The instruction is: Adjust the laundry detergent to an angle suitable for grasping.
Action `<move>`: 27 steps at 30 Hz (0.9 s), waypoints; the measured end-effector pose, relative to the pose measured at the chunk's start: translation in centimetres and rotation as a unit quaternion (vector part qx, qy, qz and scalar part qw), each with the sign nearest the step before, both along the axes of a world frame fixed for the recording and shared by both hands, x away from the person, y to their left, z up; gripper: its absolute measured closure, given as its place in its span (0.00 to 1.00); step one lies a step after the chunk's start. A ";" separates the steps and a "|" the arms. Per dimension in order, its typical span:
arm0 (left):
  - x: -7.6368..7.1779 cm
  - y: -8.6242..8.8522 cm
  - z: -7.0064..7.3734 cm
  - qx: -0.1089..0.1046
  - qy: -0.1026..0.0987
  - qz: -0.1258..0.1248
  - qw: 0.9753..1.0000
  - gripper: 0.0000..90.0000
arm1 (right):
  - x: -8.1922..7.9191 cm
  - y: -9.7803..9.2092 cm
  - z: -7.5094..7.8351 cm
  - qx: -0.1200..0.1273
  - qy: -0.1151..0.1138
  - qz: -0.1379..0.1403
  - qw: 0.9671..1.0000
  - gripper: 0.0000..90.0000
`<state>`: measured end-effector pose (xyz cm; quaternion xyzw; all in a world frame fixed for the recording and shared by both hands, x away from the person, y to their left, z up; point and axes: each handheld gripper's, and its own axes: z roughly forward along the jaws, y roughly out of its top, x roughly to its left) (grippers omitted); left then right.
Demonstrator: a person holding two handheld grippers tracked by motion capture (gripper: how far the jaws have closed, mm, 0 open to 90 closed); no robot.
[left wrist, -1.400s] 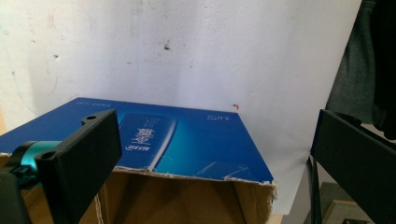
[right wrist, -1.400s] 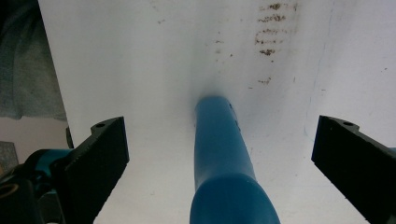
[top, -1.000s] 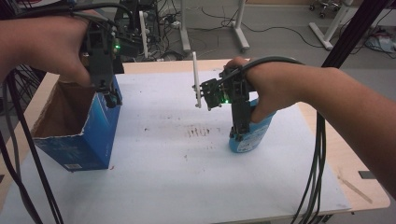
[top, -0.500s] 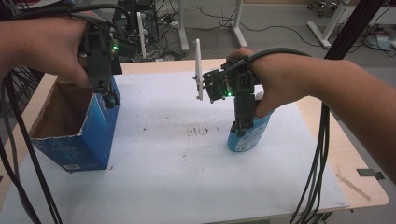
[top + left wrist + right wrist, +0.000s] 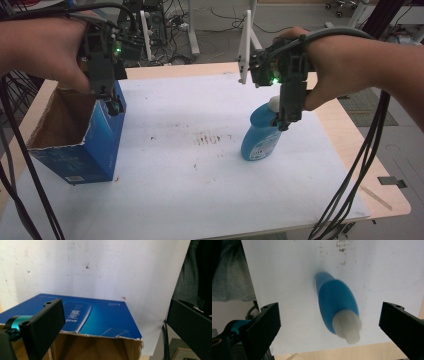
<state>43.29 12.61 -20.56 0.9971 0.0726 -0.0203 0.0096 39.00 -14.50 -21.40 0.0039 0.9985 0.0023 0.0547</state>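
Right tongs [image 5: 329, 322]: jaws spread wide, holding nothing, poised straight above the blue bottle [image 5: 336, 301]; in the high view the right tongs [image 5: 283, 123] hang at the bottle's top.
Blue bottle: stands upright on the white surface [image 5: 200, 180], directly below and between the right jaws, its pale cap [image 5: 347, 327] nearest them and touching neither; in the high view the blue bottle [image 5: 260, 137] carries a label low on its side. Its contents cannot be told.
Left tongs [image 5: 112, 327]: jaws wide apart, clamped on nothing, held over the torn top edge of the blue box [image 5: 92, 317]; in the high view the left tongs [image 5: 112, 102] sit at the box's far right corner.
Blue box: open-topped cardboard carton below the left tongs, brown inside; in the high view the blue box [image 5: 82, 152] stands on the surface with nothing visible in the part of its inside that shows.
Gap: box and bottle stand well apart, each under its own tongs.
Surface: white sheet with dark smudges [image 5: 212, 140] between the two tongs, just left of the bottle.
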 end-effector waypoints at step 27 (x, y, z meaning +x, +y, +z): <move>-2.4 -4.1 0.8 -0.065 -0.025 0.018 0.997 0.02 | -2.6 -11.6 -2.4 0.015 0.001 -0.113 0.993 0.03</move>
